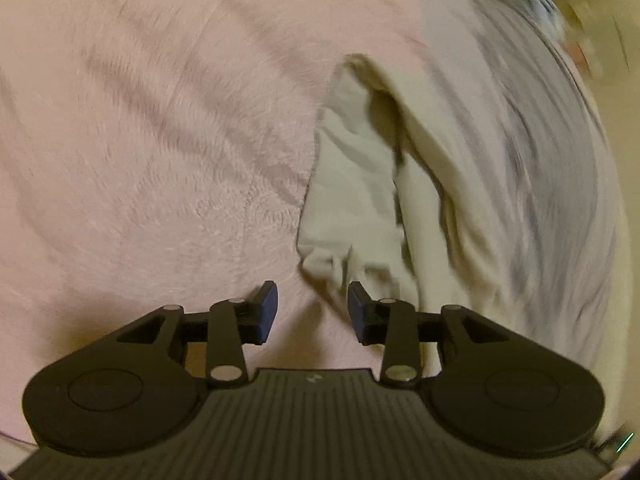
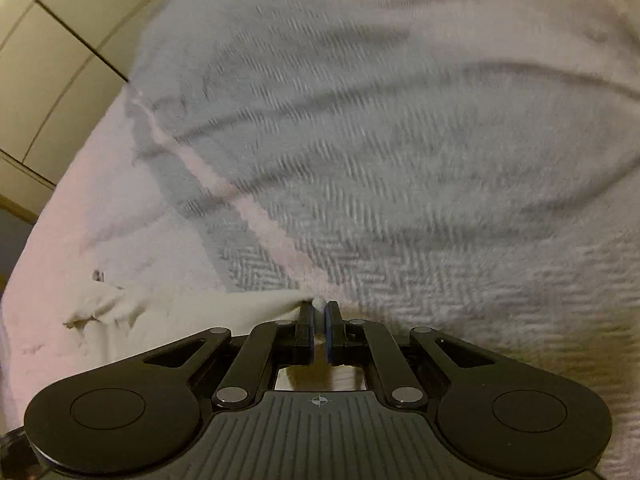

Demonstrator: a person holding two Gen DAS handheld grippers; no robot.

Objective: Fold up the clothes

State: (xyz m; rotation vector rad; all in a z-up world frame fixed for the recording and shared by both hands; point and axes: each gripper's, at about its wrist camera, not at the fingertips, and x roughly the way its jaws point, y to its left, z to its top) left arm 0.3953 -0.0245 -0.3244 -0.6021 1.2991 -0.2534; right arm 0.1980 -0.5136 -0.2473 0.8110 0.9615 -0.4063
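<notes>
A cream-white garment [image 1: 360, 184] lies crumpled on a pink fleece blanket [image 1: 160, 140], running from the centre of the left wrist view down toward my left gripper [image 1: 313, 312]. The left gripper is open, its blue pads [image 1: 269, 312] apart, with the garment's near edge just ahead of the gap. In the right wrist view my right gripper [image 2: 319, 320] is shut on an edge of the same cream garment [image 2: 180, 312], which trails off to the left over the bedding.
A grey-and-white herringbone blanket [image 2: 380, 160] covers most of the right wrist view and shows at the right of the left wrist view [image 1: 540, 160]. Beige floor tiles [image 2: 48, 60] lie beyond the bed's edge at upper left.
</notes>
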